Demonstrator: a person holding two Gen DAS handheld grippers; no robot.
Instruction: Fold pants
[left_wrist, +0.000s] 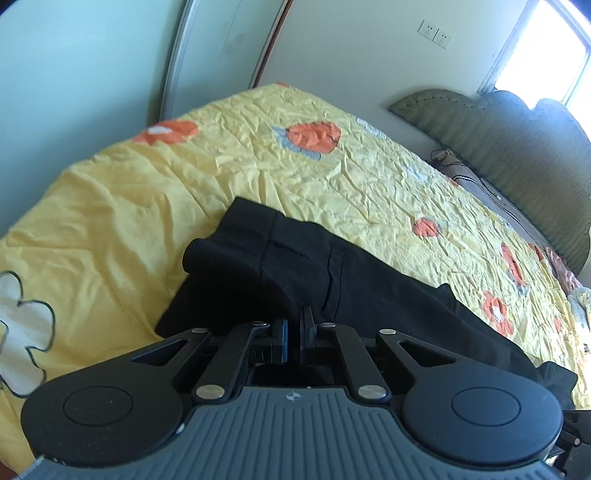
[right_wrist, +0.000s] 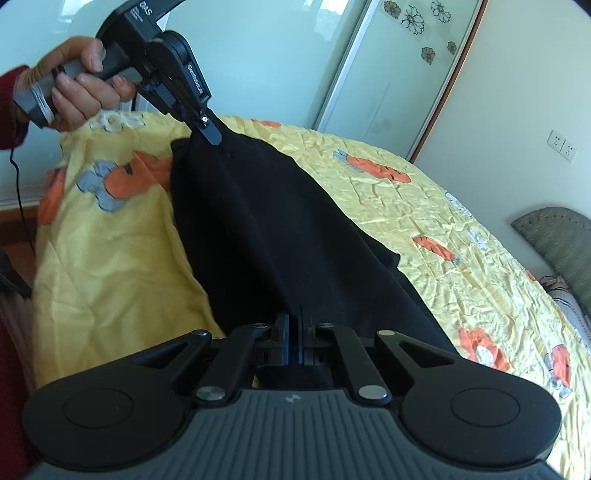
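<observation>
Below, surface: yellow floral bedspread (left_wrist: 147, 192) under black pants (right_wrist: 266, 236).
Room: sliding wardrobe door (right_wrist: 388, 74), green headboard (left_wrist: 509, 147).
Tools: left gripper (left_wrist: 294, 332) and right gripper (right_wrist: 294, 332) each clamped on pants.

The black pants (right_wrist: 280, 236) are lying stretched lengthwise across the yellow flowered bedspread (right_wrist: 122, 258). Their fabric is bunching and folding over near the waistband (left_wrist: 258, 236), with one end lifted off the bed.
</observation>
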